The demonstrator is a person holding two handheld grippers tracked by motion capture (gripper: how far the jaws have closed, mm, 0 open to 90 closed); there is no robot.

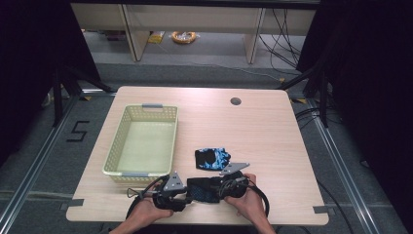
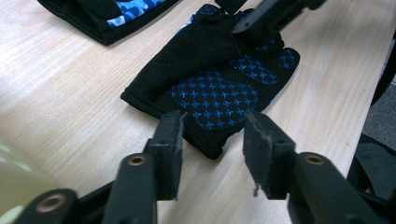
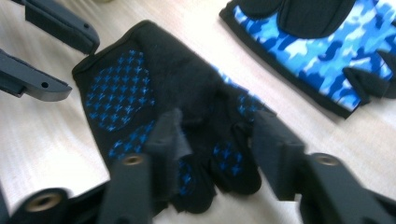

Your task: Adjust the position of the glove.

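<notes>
A black fingerless glove with blue grip dots lies flat, palm up, near the bench front edge. The left gripper and right gripper bracket its ends with jaws released, apparently having laid it down beside its camouflage mate.

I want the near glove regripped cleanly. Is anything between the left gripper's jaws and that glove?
Nothing visible. The left gripper stands open with the cuff edge of the near glove right between its jaws, on bare table. The right gripper straddles the finger end, also open.
</notes>
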